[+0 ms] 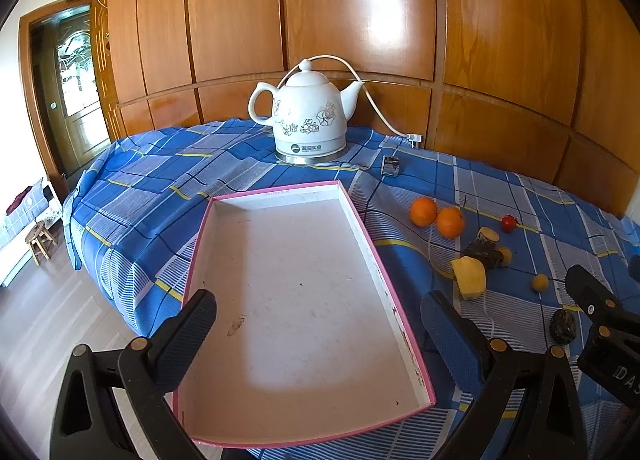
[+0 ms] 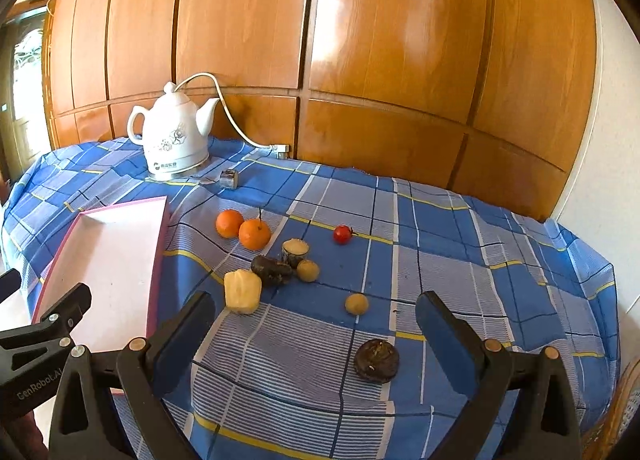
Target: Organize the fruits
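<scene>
tray (image 1: 304,300): lower centre of the left view, a shallow pink-rimmed box with nothing in it; likely the place meant for the fruit.
left gripper (image 1: 318,324): fingers spread wide, holding nothing, hanging over the tray; it seems placed to mind or steady the tray, not to pick.
right gripper (image 2: 316,326): released, nothing between its fingers, aimed at the loose fruit in the middle of the right view.
dark fruit (image 2: 376,360): lower centre of the right view, the nearest piece and between the spread fingers, so probably the first pick.
oranges (image 2: 244,230): two, touching, centre left of the right view, near the tray's far corner.
tomato (image 2: 343,234): centre, apart from the rest.
yellow chunk (image 2: 242,291): left of centre, just beside a dark lump (image 2: 272,270) and a cut stub (image 2: 296,250).
small balls (image 2: 356,304): two yellowish ones, one by the stub, one alone.
kettle (image 2: 172,139): upper left, well clear of the work.
progress: none of the fruit is in the tray yet.
</scene>
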### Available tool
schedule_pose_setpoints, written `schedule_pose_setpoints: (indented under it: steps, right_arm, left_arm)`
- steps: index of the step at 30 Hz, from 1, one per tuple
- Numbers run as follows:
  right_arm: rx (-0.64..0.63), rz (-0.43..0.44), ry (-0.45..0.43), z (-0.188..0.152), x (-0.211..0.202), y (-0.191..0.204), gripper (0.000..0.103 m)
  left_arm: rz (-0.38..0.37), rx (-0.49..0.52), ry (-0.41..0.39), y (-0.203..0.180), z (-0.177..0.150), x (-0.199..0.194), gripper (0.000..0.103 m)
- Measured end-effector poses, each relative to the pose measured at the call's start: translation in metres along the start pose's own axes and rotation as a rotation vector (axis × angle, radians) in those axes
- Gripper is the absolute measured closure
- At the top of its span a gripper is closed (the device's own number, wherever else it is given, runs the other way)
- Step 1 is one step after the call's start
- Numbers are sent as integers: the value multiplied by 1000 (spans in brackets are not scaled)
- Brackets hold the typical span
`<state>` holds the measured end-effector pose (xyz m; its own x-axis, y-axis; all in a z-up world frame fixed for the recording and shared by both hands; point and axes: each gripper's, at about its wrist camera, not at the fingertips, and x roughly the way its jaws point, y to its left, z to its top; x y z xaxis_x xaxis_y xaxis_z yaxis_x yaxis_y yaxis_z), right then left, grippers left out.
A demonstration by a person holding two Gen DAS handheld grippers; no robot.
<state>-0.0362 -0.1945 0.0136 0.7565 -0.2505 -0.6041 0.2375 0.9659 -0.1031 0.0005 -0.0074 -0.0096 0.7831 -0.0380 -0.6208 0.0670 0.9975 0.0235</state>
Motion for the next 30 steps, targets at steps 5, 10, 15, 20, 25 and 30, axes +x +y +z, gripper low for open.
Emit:
schedule_pose_setpoints:
  steps: [5,10,15,20,25,30]
  right_arm:
    - [0,-2,-2,0,-1,0,1]
    - [-5,7,6,-1,0,1,1]
    - [-1,15,18,-3,3,0,1]
    - [1,23,26,-5,5,0,1]
    - [0,37,32,-6,7,-1,1]
    - [12,38,43,-8,10,-5,1]
  left_arm:
    - [-4,-1,-1,0,0,0,0]
    - [-31,-1,10,-2,-2,1,0]
    - [-70,-11,21,-1,-2,2,0]
    - [-185,-54,47,5,-4,5,0]
    - [-262,-88,96,6,-6,11,0]
    - [-253,-55,100,-2,-6,10,0]
